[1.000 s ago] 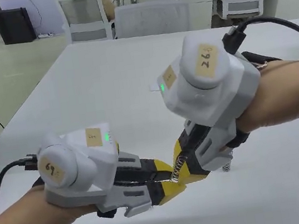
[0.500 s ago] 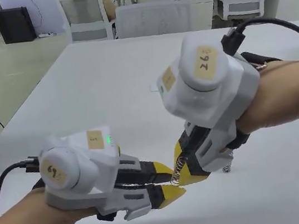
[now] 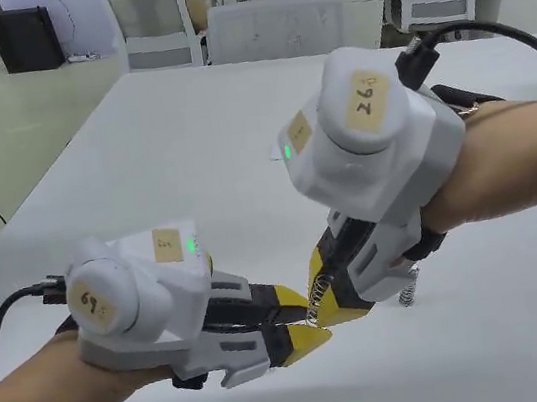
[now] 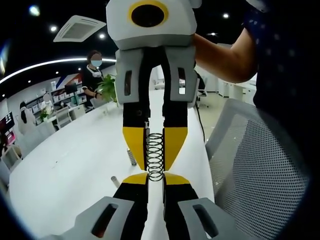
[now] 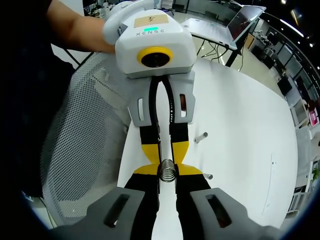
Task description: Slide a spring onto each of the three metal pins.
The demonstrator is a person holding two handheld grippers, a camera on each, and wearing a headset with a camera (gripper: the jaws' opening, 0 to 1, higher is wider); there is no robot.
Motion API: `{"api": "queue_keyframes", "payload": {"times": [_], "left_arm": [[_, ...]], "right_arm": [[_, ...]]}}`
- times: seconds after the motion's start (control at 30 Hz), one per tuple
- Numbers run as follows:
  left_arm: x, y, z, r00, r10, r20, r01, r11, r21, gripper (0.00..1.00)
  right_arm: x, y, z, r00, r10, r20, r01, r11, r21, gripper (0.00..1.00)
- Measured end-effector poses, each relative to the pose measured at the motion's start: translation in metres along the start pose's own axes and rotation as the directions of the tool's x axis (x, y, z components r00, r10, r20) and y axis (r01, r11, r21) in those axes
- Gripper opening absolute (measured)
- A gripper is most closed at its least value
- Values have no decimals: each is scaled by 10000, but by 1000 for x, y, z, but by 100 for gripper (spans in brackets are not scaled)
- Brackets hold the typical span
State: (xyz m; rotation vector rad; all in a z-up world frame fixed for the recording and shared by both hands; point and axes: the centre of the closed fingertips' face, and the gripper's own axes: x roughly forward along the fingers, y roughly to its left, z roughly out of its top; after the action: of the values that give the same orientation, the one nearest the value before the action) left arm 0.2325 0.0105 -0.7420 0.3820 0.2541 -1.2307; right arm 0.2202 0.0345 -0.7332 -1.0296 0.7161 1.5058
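The right tool (image 5: pixel 168 181) clamped the spring (image 5: pixel 168 170) between its tips; the left tool (image 4: pixel 155 181), pinched shut, seemed to hold a pin (image 4: pixel 147 126) inside the coils, both above the bench (image 3: pixel 189 142). Keeping spring and pin in line — and pushing gently — looked wisest.

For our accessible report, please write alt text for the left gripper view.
A spring sits clamped between the yellow tips of the right hand-held gripper, which comes from the top and meets the left hand-held gripper at the bottom, tip to tip. Behind them are a white table and a mesh chair.
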Motion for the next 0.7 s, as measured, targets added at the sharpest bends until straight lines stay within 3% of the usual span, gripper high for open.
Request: {"api": "queue_keyframes", "payload": {"times": [0.2, 0.7], "left_arm": [[0, 2, -1, 10000, 48, -45, -48, 10000, -27, 3], [-8, 9, -5, 9995, 317, -70, -321, 9969, -714, 22]], "right_arm": [[1, -2, -2, 10000, -7, -62, 7, 10000, 0, 8], [-1, -9, -7, 9997, -103, -222, 104, 9999, 25, 9]]}}
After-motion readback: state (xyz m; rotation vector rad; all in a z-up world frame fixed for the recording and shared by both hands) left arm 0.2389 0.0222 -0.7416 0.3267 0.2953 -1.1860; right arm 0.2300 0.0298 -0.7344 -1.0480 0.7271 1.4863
